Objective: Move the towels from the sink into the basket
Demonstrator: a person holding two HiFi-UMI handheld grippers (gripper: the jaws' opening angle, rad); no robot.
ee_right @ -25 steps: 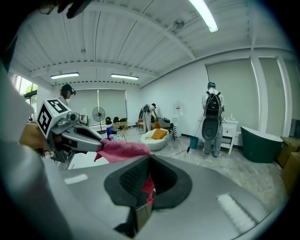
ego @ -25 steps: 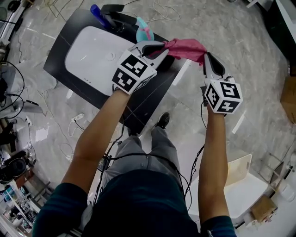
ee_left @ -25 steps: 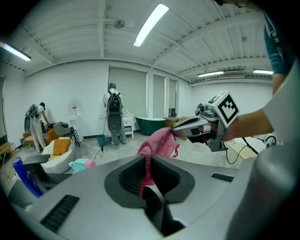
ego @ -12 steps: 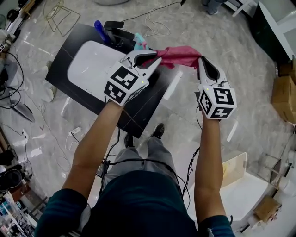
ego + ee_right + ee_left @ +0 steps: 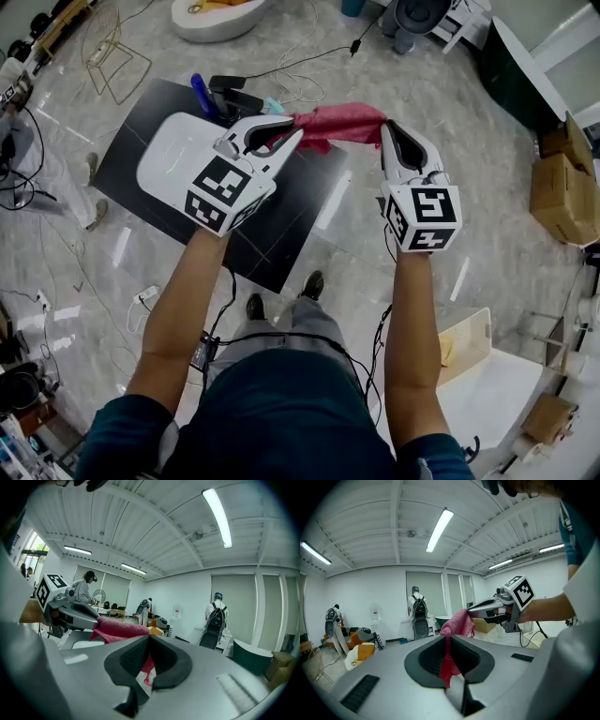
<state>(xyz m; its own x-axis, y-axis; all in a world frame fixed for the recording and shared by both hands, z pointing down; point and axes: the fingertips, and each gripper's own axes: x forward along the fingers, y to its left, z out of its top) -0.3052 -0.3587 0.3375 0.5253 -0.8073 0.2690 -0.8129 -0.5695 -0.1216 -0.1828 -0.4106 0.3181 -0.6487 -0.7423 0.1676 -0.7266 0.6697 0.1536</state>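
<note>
A pink towel [image 5: 337, 123] hangs stretched in the air between my two grippers, above the right end of the black counter [image 5: 281, 234]. My left gripper [image 5: 292, 138] is shut on its left end and my right gripper [image 5: 386, 127] on its right end. In the left gripper view the towel [image 5: 457, 623] runs out of my closed jaws to the right gripper [image 5: 487, 607]. The right gripper view has the same towel [image 5: 117, 630] leading to the left gripper [image 5: 75, 611]. The white sink [image 5: 173, 155] lies behind the left gripper. A teal cloth [image 5: 272, 105] peeks out beside the towel.
A blue-handled tap [image 5: 202, 94] stands at the sink's far edge. A white slotted basket [image 5: 469, 342] sits on the floor at the lower right. Cardboard boxes [image 5: 562, 178] stand at the right. Cables trail over the marble floor. People stand far off in the room.
Both grippers keep their hold on the stretched pink towel and have drifted left in the view. The head view has swung, so more of the far floor shows.
</note>
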